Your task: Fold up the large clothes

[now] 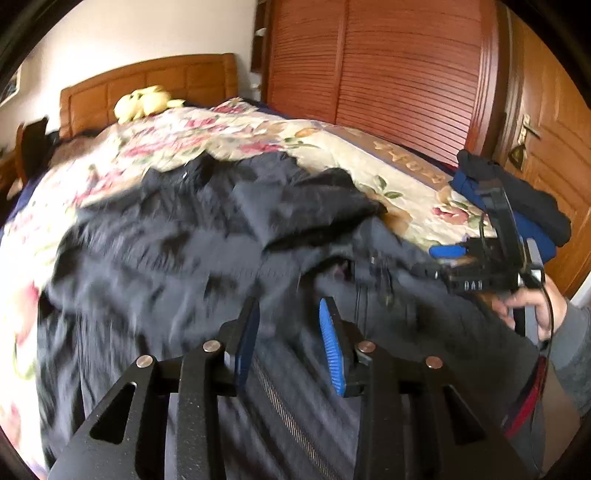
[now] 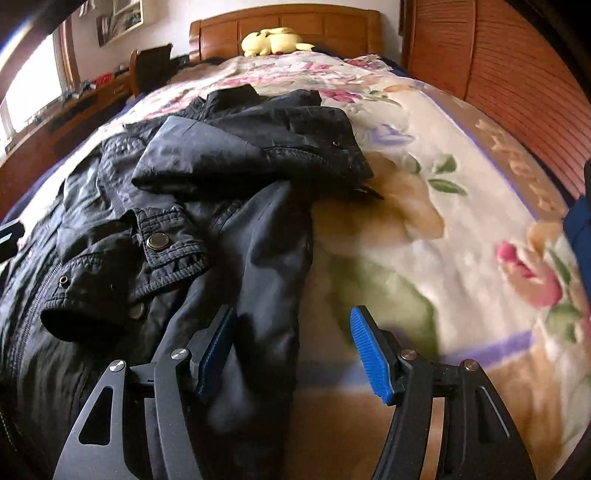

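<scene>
Black jacket (image 2: 207, 206) lies crumpled on the bed (image 2: 424, 236) — soft, bulky; best gripped at the hem. Left gripper (image 1: 290, 343) and right gripper (image 2: 291, 354) are held spread, empty.

left tool (image 1: 290, 345) jaws parted, right tool (image 2: 295, 354) jaws wide

Jacket (image 2: 177, 206): lies crumpled on the blanket (image 2: 424, 221), filling the left and centre of the right wrist view. Plush toy (image 2: 273, 40): top centre, on the bed against the headboard (image 2: 332, 22). Wardrobe (image 2: 517, 85): upper right, beside the bed. Folded clothes (image 1: 517, 199): right edge of the left wrist view, on the blanket's edge.
</scene>
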A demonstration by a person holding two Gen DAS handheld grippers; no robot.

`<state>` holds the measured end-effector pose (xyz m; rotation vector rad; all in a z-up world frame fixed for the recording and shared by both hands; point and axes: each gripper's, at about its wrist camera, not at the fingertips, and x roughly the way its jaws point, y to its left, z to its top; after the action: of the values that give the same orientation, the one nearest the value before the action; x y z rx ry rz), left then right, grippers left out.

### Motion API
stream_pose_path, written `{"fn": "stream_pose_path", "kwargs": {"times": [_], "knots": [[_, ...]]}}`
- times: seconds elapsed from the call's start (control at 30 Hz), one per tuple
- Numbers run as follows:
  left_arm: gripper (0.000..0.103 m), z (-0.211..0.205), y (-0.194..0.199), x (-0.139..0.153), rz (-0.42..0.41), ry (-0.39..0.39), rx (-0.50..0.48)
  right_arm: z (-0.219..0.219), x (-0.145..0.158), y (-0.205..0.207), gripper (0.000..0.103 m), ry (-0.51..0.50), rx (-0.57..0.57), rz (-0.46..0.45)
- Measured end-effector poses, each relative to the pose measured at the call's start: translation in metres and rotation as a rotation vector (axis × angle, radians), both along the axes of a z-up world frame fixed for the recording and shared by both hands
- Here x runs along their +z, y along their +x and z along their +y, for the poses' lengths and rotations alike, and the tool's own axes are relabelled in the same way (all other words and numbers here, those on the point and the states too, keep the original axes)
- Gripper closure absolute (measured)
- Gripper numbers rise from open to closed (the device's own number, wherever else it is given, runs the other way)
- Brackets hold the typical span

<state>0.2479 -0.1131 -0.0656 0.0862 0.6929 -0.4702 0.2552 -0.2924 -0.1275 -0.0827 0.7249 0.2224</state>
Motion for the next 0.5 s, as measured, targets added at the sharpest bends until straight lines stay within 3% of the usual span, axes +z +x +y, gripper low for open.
{"fn": "stream_pose_path", "kwargs": {"times": [0.23, 0.5], "knots": [[0.057, -0.047, 0.051, 0.014, -0.015, 0.06, -0.059, -0.019, -0.008, -0.004, 0.037, 0.075, -0.019, -0.03], [0.051, -0.107, 0.095, 0.011, 0.036, 0.104, -0.142, -0.03, -0.008, -0.011, 0.037, 0.135, -0.022, -0.048]]}}
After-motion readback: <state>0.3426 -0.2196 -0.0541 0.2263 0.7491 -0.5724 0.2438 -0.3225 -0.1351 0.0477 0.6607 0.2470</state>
